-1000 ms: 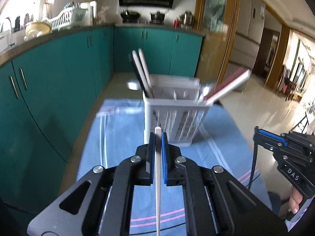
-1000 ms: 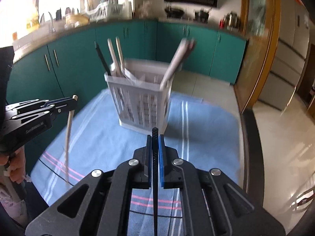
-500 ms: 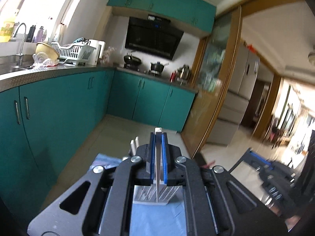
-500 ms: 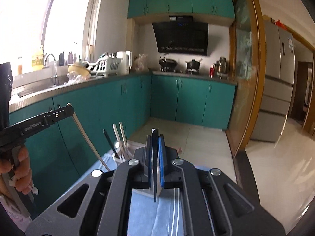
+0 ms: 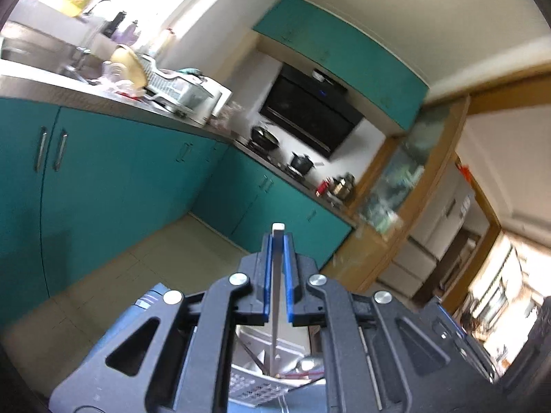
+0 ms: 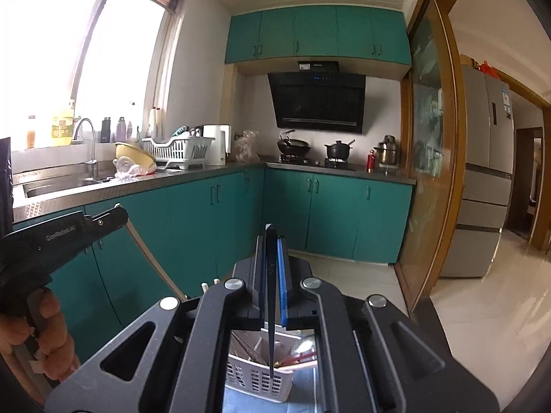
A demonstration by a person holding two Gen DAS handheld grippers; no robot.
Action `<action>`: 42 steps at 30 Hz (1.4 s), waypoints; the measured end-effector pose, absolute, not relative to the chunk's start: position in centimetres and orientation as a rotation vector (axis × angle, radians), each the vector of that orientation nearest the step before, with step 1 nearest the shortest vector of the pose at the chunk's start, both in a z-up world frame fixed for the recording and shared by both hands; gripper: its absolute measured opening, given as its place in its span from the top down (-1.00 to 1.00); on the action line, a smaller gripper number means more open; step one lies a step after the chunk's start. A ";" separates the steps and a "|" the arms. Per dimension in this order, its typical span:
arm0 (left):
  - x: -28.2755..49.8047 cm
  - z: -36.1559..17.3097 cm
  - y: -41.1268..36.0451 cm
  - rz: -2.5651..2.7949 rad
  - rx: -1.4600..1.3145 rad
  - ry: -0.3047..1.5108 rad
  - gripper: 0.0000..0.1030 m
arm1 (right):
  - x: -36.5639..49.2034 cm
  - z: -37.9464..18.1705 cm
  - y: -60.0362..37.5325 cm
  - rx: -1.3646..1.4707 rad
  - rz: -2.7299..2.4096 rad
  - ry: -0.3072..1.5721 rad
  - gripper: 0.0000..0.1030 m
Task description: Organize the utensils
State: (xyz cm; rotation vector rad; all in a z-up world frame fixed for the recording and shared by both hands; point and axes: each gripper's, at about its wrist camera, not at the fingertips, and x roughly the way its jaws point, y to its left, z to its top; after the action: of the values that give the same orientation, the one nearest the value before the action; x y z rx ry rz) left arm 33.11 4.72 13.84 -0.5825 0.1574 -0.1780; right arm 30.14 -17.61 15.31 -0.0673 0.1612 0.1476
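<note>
The left hand-held gripper [image 5: 277, 241] is clamping a slim, pale cream chopstick [image 5: 276, 296] between its blue pads, the square top end poking just above the fingertips and the shaft hanging down behind the black frame. The right hand-held gripper [image 6: 272, 241] is pinching a thin black chopstick [image 6: 271, 303] in the same way, its tapered tip pointing down over the white slotted plastic utensil basket [image 6: 256, 378]. That basket is standing directly below both grippers and is already holding several light sticks, a shiny metal spoon bowl [image 6: 304, 346] and a reddish-handled piece, though which compartment each is sitting in cannot be told. In the right wrist view the left gripper is showing at the left edge as a black body gripped by a person's hand [image 6: 38, 337], with its cream stick slanting down towards the basket. The basket is resting on a blue cloth [image 6: 304, 389] covering the desk, whose own surface is hidden. Around it, teal kitchen cabinets [image 6: 337, 216] are running under a steel counter with a sink and tap [image 6: 90, 144], a white dish rack [image 6: 179, 149], pots on a hob, a black extractor hood [image 6: 318, 101], a bright window and a silver fridge [image 6: 485, 172] beyond a wooden door frame.
</note>
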 end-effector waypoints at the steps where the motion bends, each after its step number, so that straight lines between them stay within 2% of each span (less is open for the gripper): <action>1: 33.3 13.6 4.8 -0.163 -0.586 0.153 0.88 | 30.2 15.2 -17.5 -0.066 0.144 0.155 0.87; 8: 34.4 11.9 4.8 -0.106 -0.596 0.155 0.88 | 30.5 15.6 -17.7 -0.061 0.107 0.057 0.87; 18: 35.7 10.3 3.1 -0.027 -0.517 0.126 0.88 | 33.9 12.5 -18.6 0.006 0.167 0.139 0.87; 26: 37.6 7.3 -0.3 -0.070 -0.406 0.246 0.87 | 35.4 8.9 -18.7 -0.023 0.159 0.237 0.86; 29: 37.5 6.6 -0.6 -0.080 -0.390 0.273 0.85 | 35.6 8.0 -19.3 -0.014 0.151 0.268 0.58; 30: 37.5 6.5 -0.6 -0.085 -0.386 0.281 0.82 | 35.6 7.8 -19.5 -0.009 0.152 0.271 0.51; 34: 37.2 6.1 -0.6 -0.099 -0.373 0.306 0.47 | 34.9 7.3 -20.1 0.010 0.148 0.280 0.40; 36: 36.6 5.8 -0.5 -0.107 -0.372 0.312 0.36 | 34.0 7.1 -20.5 0.022 0.151 0.281 0.23; 40: 34.6 5.0 -0.3 -0.107 -0.324 0.330 0.07 | 31.6 6.2 -21.2 0.031 0.152 0.285 0.08; 42: 33.5 4.4 -0.3 -0.105 -0.293 0.339 -0.03 | 29.8 5.3 -21.6 0.038 0.155 0.286 -0.08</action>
State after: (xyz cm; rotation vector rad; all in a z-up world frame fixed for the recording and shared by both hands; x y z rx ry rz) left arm 33.49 -0.33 4.36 -0.2927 0.3390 -0.1046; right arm 29.80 -21.63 5.33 0.0379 0.2864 0.1551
